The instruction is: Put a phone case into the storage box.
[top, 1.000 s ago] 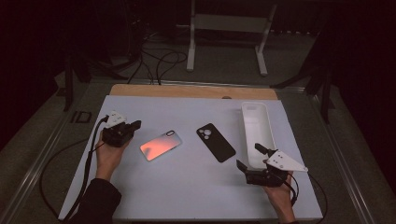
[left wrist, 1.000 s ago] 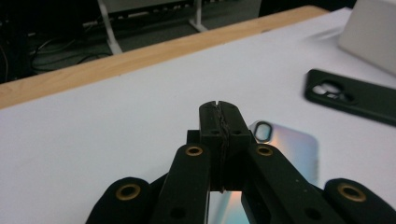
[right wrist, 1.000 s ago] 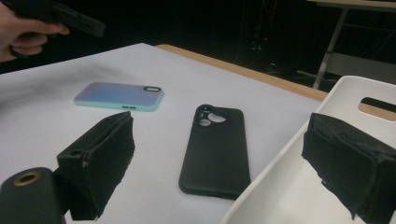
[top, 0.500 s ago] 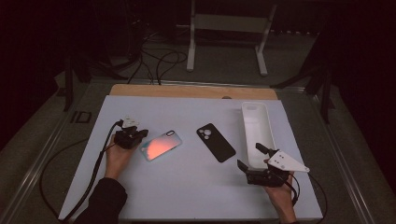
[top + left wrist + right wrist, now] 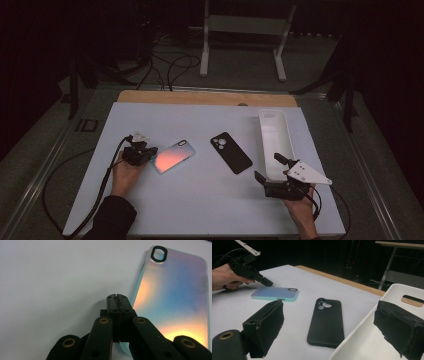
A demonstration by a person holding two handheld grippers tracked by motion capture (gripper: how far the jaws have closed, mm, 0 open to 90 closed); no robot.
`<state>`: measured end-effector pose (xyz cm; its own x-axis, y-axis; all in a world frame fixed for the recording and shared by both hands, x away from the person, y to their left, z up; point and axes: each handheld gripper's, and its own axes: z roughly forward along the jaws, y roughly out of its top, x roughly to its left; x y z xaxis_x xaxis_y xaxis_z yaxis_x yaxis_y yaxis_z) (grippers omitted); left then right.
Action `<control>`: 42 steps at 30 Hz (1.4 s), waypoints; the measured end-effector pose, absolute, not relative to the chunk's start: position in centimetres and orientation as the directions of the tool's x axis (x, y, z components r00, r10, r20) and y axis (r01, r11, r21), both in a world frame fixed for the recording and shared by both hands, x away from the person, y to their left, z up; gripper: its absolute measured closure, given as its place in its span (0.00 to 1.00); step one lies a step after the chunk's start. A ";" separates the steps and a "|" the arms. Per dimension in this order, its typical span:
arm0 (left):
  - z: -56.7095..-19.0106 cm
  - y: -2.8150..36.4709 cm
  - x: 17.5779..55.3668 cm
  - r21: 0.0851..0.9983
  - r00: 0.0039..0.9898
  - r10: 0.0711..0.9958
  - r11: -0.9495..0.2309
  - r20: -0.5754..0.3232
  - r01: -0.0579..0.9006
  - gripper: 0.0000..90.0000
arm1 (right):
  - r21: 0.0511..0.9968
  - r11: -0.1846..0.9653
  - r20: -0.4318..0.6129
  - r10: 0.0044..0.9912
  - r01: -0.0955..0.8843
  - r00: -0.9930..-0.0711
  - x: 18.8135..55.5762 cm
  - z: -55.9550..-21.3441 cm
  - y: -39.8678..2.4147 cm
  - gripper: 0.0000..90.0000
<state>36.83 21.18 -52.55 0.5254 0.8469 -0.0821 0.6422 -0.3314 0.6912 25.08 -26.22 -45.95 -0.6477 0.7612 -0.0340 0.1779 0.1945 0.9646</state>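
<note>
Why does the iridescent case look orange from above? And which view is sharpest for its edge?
High view: dim room, and the iridescent phone case throws back an orange glare. Left gripper view: sharp and bright, the sheen runs blue to orange beside the shut left gripper. Right gripper view: its near pads are soft, the case reads pale blue.

Two phone cases lie on the white table top [image 5: 200, 200]: one iridescent case [image 5: 172, 156] left of centre in the high view, and one black case [image 5: 230, 152] at centre. One white tray [image 5: 274, 132] stands right of centre. Two grippers show: the left gripper [image 5: 150, 151] and the right gripper [image 5: 266, 168]. Several cables, perhaps three, lie on the dim floor at upper left.
</note>
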 end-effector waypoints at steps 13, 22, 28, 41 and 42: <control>-52.6 19.7 34.0 0.697 0.557 0.827 -0.353 -0.079 0.624 1.00 | 0.964 0.190 -0.031 0.771 0.183 -0.636 25.4 -45.8 -26.7 0.10; -49.4 21.4 31.5 0.855 0.491 0.869 -0.210 -0.059 0.474 0.95 | 0.961 0.203 -0.038 0.771 0.188 -0.635 25.6 -45.7 -26.7 0.10; -46.7 22.7 28.0 0.927 0.489 0.872 -0.166 -0.021 0.335 0.79 | 0.963 0.198 -0.038 0.770 0.182 -0.637 25.9 -45.4 -27.0 0.10; -46.7 24.9 23.4 0.921 0.447 0.894 -0.154 -0.024 0.357 0.08 | 0.969 0.171 -0.022 0.773 0.175 -0.634 25.4 -45.3 -27.1 0.10; -46.7 24.9 23.1 0.916 0.449 0.893 -0.160 -0.024 0.368 0.03 | 0.972 0.157 -0.011 0.775 0.176 -0.632 25.3 -45.4 -27.1 0.10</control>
